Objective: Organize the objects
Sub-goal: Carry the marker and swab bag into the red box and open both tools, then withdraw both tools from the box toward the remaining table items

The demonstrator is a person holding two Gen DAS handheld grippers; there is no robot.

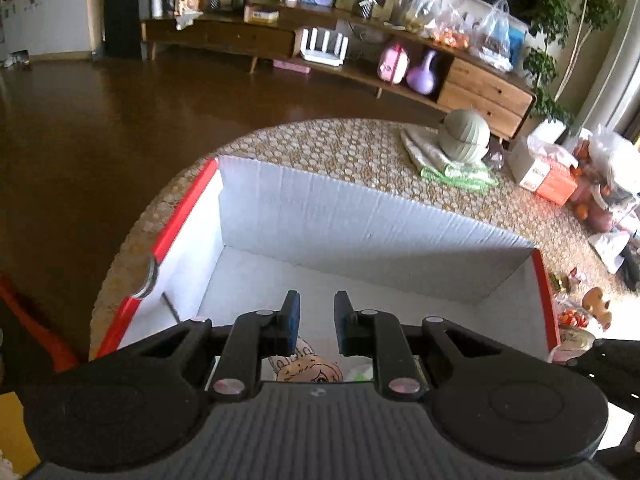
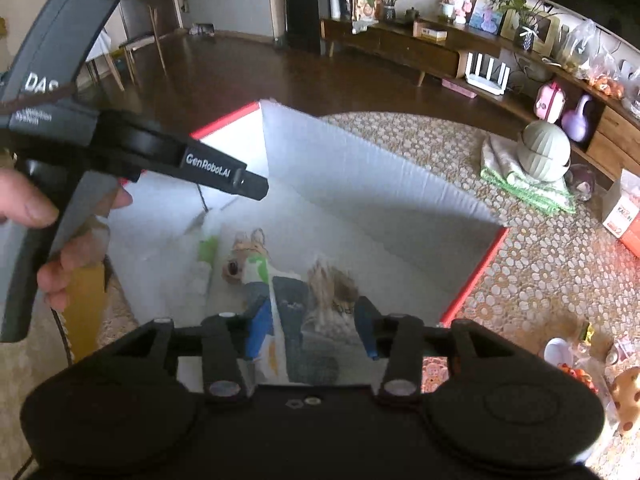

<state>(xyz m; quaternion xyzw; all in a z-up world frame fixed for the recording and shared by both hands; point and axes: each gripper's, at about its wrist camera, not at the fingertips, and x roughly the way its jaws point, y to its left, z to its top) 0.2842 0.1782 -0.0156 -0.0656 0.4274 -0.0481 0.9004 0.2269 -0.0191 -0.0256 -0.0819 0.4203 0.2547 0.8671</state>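
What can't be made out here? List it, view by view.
- Left wrist view: the toy in the white box is mostly hidden by the left gripper, whose body covers the box's near floor.
- Right wrist view: the toy's lower half is covered by the right gripper; the blur hides any contact.
- Right wrist view: print on the orange carton is cut by the edge.

Each tool is matte black: the left tool (image 1: 316, 322) and right tool (image 2: 312, 330) carry blue-padded fingers (image 1: 291, 322) on linkage bars with silver rivets above two round housings. The left one's grey handle reads "DAS" and "GenRobot.AI" in white.
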